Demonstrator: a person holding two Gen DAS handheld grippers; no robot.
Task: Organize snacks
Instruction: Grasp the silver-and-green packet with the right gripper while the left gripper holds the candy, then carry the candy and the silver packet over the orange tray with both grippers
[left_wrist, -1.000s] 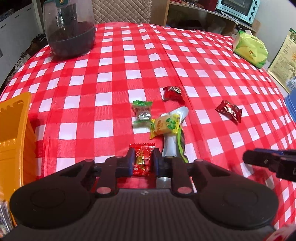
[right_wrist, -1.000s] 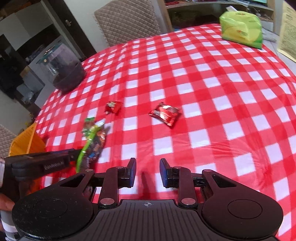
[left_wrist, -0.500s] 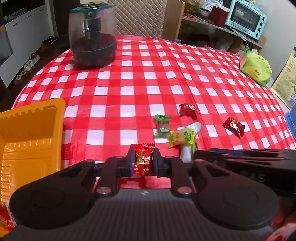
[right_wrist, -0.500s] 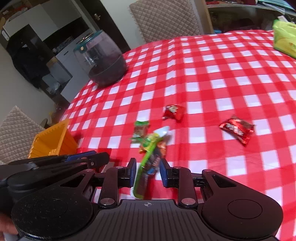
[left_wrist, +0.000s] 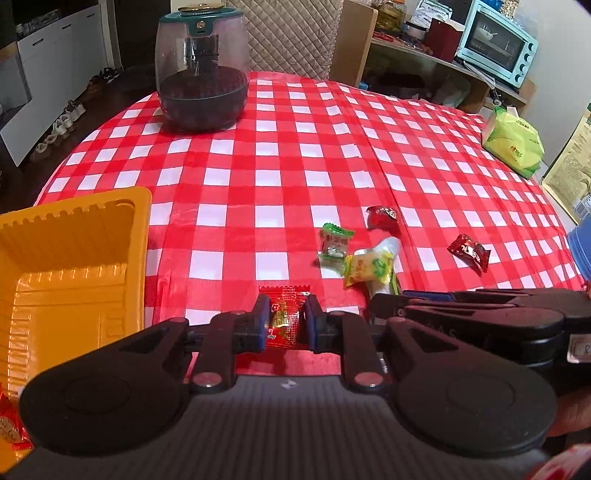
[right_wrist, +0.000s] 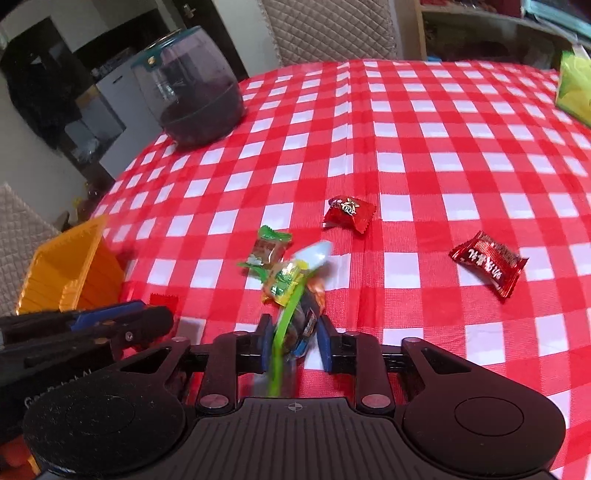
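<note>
Left tool (left_wrist: 284, 323) grips red candy packet (left_wrist: 283, 314) just beside orange tray (left_wrist: 74, 258). Right tool (right_wrist: 291, 341), jaws just closing, clamps long green-striped snack pack (right_wrist: 295, 314), further from tray.

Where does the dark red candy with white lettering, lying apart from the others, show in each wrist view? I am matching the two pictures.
Left wrist view: dark red candy at right of centre, right of the snack cluster.
Right wrist view: it lies at right, alone on the cloth.
Shared landmark: the dark jar at the table's far left.
</note>
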